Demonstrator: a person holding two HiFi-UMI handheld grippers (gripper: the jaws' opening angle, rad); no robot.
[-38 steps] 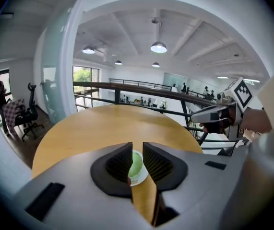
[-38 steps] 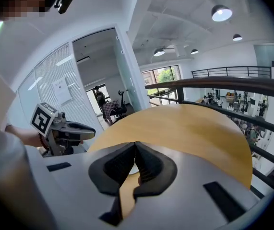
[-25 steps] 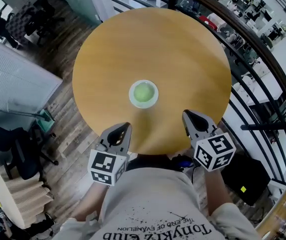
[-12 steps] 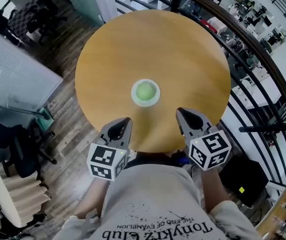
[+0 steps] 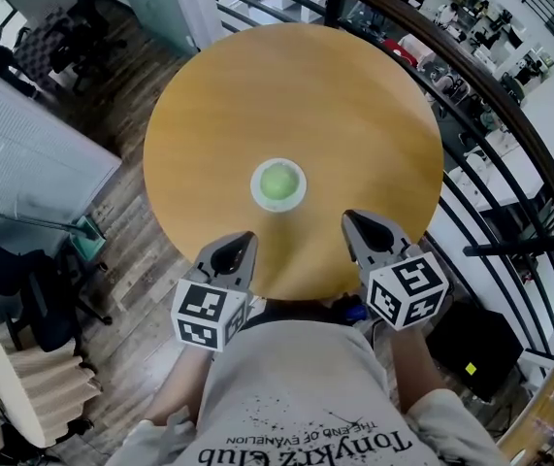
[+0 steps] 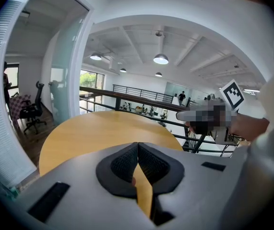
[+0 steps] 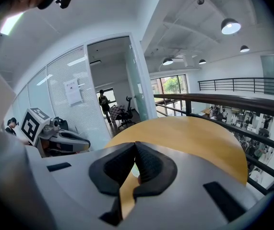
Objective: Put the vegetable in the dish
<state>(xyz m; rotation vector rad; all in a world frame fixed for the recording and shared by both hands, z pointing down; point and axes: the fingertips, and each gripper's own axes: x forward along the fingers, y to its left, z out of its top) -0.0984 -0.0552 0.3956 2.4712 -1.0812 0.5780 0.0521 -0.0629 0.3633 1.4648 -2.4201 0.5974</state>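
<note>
Two tools hover at the near edge of the round counter (image 5: 296, 85), a smooth, matte, honey-coloured wooden top.

Left tool (image 5: 241, 246): the ribbed black pads (image 6: 127, 159) meet at the tips, with nothing between them.

Centre: the vegetable (image 5: 277, 181), a pale green, rounded, smooth-looking piece, lies inside the dish (image 5: 254, 184). The dish is small, round and white with a glossy rim. It stands near the counter's middle, well apart from both tools.

Right tool (image 5: 357, 226): its pads are also pressed together and empty.

Assessment: the placing step appears complete. No grasp is called for next, only a withdrawal that stays clear of the dish.
</note>
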